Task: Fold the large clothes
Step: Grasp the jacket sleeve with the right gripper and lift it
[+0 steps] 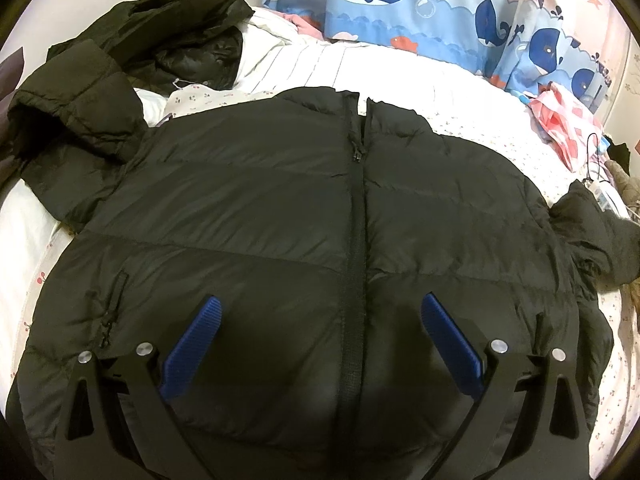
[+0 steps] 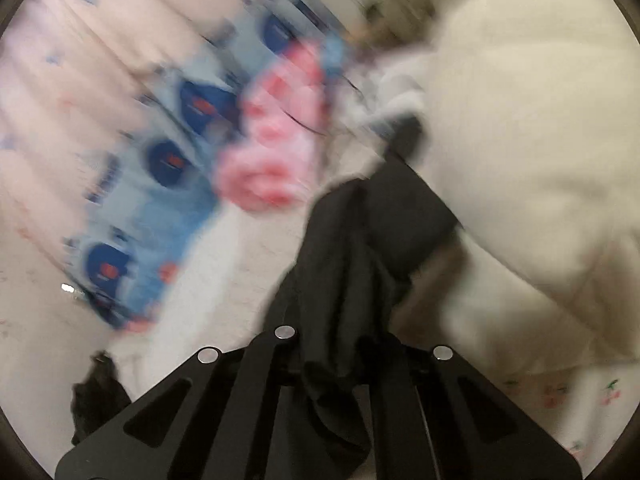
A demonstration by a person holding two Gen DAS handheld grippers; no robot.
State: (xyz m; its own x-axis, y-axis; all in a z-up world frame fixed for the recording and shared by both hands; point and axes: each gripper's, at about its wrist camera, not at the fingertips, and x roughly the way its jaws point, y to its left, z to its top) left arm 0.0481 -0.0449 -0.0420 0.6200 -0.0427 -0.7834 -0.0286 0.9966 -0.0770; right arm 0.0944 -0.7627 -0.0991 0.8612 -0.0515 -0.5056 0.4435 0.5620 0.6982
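A black puffer jacket (image 1: pixel 280 208) lies spread front-up on the bed, zipper closed down its middle. Its left sleeve (image 1: pixel 76 120) is folded up at the left, and its right sleeve (image 1: pixel 592 232) is bunched at the right edge. My left gripper (image 1: pixel 320 304) hovers over the jacket's lower front, open, its blue pads (image 1: pixel 196 344) wide apart with nothing between them. The right wrist view is blurred. There my right gripper (image 2: pixel 344 316) is shut on a bunch of black fabric (image 2: pixel 352 232) that runs up and away from its fingers.
A second black garment (image 1: pixel 172 40) lies heaped at the back left. A blue whale-print quilt (image 1: pixel 400 0) and a pink cloth (image 1: pixel 568 128) sit along the back and right. White bedsheet (image 1: pixel 400 76) shows around the jacket. A bulky cream cloth (image 2: pixel 520 140) fills the right.
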